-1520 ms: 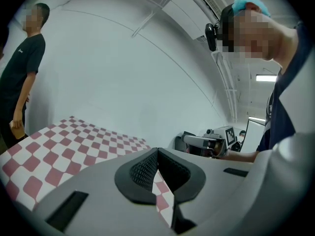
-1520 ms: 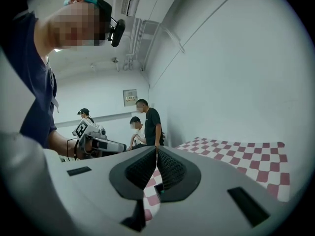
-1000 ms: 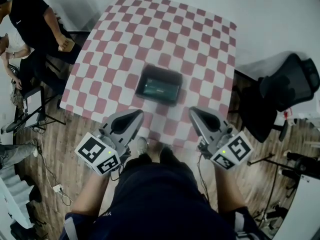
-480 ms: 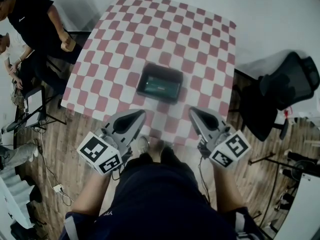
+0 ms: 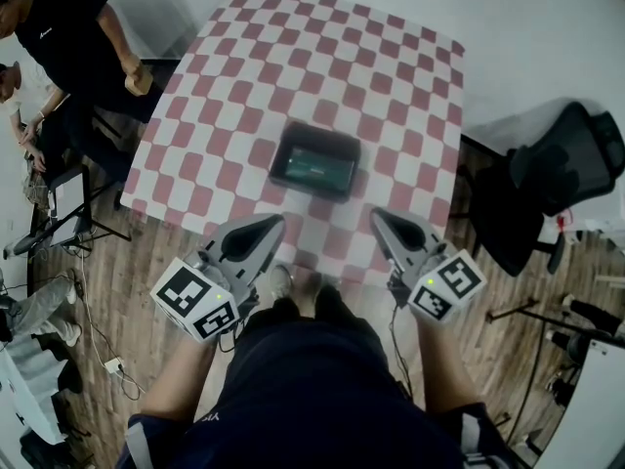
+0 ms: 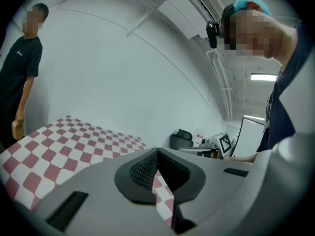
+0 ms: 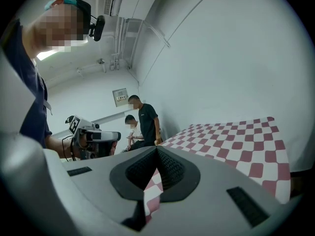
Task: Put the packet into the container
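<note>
The packet seemingly lies inside the container mid-frame on the checkered desk, so left claw and right claw hover low, both closed, empty.

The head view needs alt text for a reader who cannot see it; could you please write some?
Seen from above, a dark container with a greenish packet inside sits on a red-and-white checked table. Nearer the person, the left claw and right claw are shut and empty. Two bystanders are at the left; an office chair is at the right.
</note>
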Tool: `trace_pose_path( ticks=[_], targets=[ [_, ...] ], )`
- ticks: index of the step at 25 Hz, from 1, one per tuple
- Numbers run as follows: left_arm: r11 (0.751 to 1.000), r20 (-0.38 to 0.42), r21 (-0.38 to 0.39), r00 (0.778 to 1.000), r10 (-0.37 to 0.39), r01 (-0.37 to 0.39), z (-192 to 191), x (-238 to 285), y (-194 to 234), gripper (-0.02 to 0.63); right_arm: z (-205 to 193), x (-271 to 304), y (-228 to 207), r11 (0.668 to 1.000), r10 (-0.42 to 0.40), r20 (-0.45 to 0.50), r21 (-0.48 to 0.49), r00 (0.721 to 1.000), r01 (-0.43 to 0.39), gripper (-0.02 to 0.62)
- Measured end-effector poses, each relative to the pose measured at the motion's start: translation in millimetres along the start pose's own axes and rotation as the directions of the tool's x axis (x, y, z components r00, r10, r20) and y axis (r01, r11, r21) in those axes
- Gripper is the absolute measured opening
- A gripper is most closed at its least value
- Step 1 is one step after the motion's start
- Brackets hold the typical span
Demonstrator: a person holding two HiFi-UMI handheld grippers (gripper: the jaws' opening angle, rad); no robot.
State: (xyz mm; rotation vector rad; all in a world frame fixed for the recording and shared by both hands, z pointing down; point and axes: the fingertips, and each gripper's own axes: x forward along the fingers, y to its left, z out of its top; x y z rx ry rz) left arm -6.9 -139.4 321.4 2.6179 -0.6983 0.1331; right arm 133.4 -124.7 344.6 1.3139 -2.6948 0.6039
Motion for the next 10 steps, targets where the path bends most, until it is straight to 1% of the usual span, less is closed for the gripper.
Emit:
trace_pose_path(
  ticks=[10],
  targets=[
    [1.000,-0.003,-0.010,1.000,0.000,0.000,-3.3,3.1,6.3,0.026,-5.5,5.6,-5.5,1.000,-0.008,-0.021,-0.011,1.000,0.008,0.015]
  ],
)
